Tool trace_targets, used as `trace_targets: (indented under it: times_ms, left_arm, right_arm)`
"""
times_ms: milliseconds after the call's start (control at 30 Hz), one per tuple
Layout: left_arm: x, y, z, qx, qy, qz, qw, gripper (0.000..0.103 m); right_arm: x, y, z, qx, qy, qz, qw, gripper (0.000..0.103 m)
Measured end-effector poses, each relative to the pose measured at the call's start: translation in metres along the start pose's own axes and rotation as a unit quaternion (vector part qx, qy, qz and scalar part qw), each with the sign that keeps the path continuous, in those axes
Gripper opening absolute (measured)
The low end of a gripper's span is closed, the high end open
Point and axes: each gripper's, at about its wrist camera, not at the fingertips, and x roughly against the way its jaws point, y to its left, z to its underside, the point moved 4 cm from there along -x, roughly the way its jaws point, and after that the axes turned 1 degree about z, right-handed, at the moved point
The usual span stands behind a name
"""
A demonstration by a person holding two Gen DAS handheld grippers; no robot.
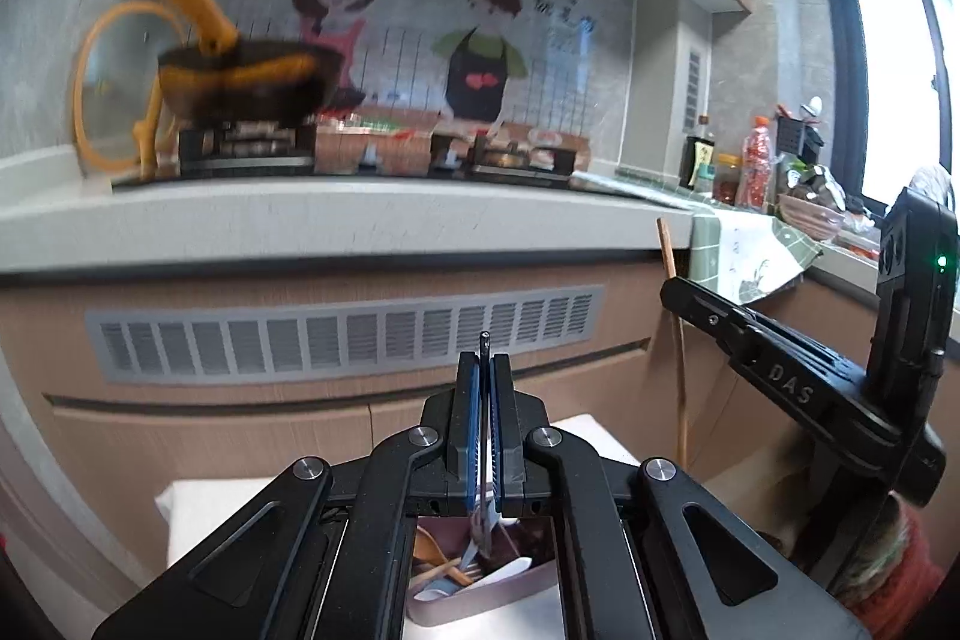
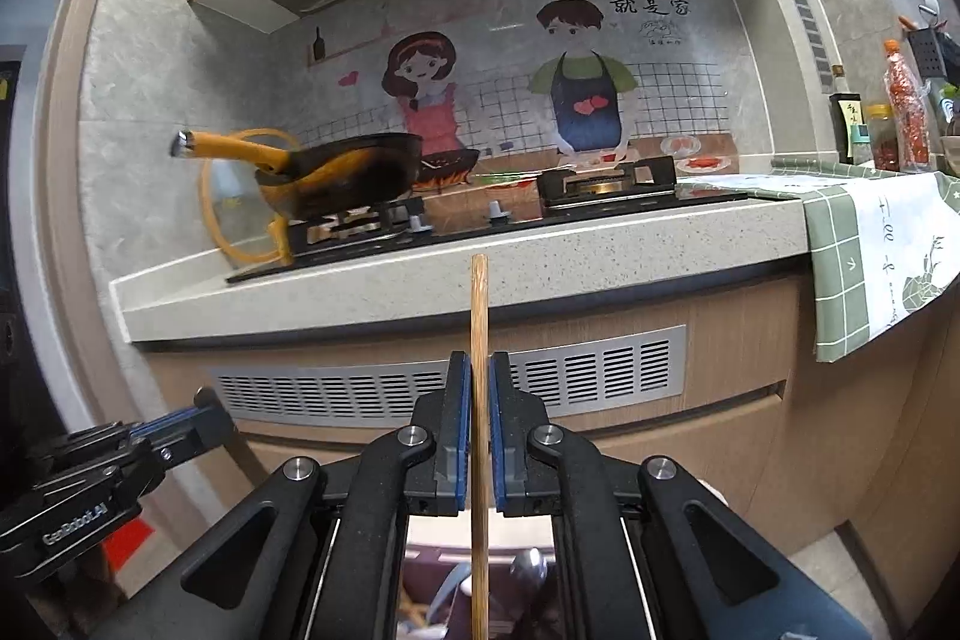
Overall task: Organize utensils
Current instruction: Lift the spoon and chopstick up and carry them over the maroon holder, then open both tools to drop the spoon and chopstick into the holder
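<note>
My left gripper (image 1: 483, 370) is shut on a thin metal utensil (image 1: 483, 340); its handle tip sticks up between the blue pads and its head hangs below toward a pink utensil box (image 1: 480, 601) holding wooden and white spoons. My right gripper (image 2: 478, 370) is shut on a wooden chopstick (image 2: 479, 304) held upright; it also shows in the left wrist view (image 1: 671, 274). Below it are a metal spoon (image 2: 528, 568) and other utensils, partly hidden. The right gripper shows at the right of the left wrist view (image 1: 780, 358), the left gripper at the lower left of the right wrist view (image 2: 174, 430).
A kitchen counter (image 2: 420, 274) with a gas stove (image 2: 480, 214) stands ahead. A yellow-handled pan (image 2: 336, 172) sits on the left burner, a glass lid (image 2: 240, 196) behind it. Bottles (image 2: 900, 112) and a green cloth (image 2: 870, 244) are at right. The box rests on a white surface (image 1: 204, 514).
</note>
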Motion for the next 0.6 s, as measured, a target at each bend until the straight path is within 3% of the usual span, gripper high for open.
trace_targets:
  times_ms: [133,467,600]
  left_arm:
    - [-0.019,0.011,0.013,0.011,0.017,0.003,0.9998,0.003]
    - [-0.058,0.027,0.048,0.032,0.066,0.006,0.9973,0.003]
    - [-0.069,0.027,0.069,0.039,0.096,0.013,0.9945,0.003]
  right_arm:
    - [-0.034,-0.004,0.010,-0.015,0.025,0.014,0.999,0.006]
    - [-0.083,-0.006,0.038,-0.032,0.022,0.030,0.999,0.006]
    - [-0.091,-0.004,0.069,-0.023,0.055,0.037,0.998,0.006]
